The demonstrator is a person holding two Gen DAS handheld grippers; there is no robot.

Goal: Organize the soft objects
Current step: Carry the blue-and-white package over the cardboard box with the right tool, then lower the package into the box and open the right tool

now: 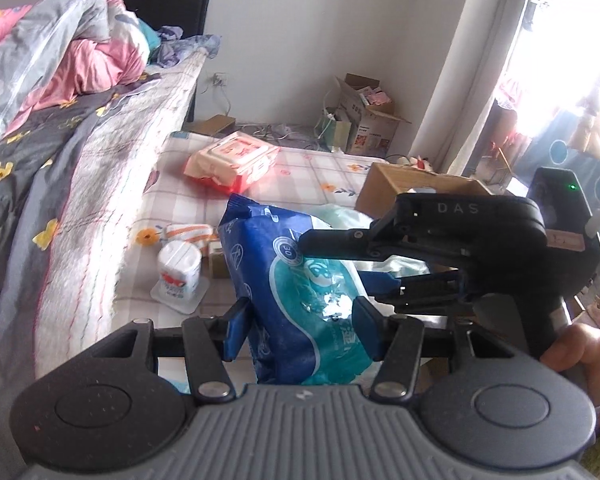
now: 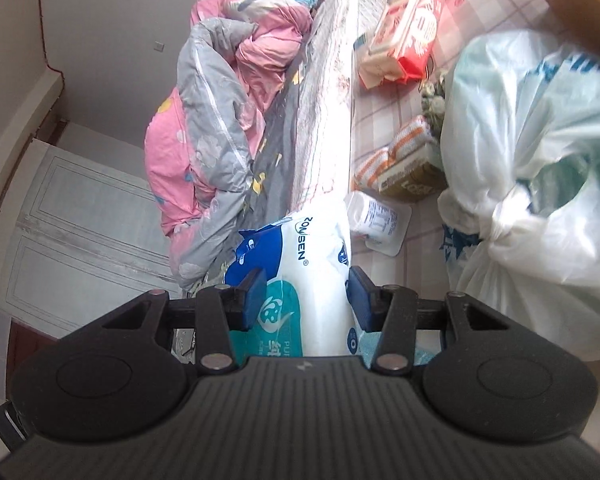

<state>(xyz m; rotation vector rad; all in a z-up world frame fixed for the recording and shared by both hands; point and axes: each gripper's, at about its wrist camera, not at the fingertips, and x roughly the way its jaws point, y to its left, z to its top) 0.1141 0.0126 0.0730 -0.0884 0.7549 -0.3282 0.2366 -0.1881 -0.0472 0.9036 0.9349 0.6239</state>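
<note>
A soft blue, teal and white pack (image 1: 300,280) stands upright between both grippers above a checked mat (image 1: 312,168). My left gripper (image 1: 304,324) is shut on its lower part. My right gripper (image 1: 340,264) comes in from the right and is shut on the pack higher up. In the right wrist view the right gripper (image 2: 308,300) holds the same pack (image 2: 312,256) between its blue pads (image 2: 256,296). A pink wipes pack (image 1: 232,160) lies further back on the mat; it also shows in the right wrist view (image 2: 404,36).
The bed (image 1: 60,160) with a heaped pink and grey quilt (image 1: 60,40) runs along the left. A white tub (image 1: 180,268), orange-striped packs (image 1: 188,234), a tied white plastic bag (image 2: 540,180), a wooden box (image 1: 412,188) and cardboard boxes (image 1: 364,120) surround the pack.
</note>
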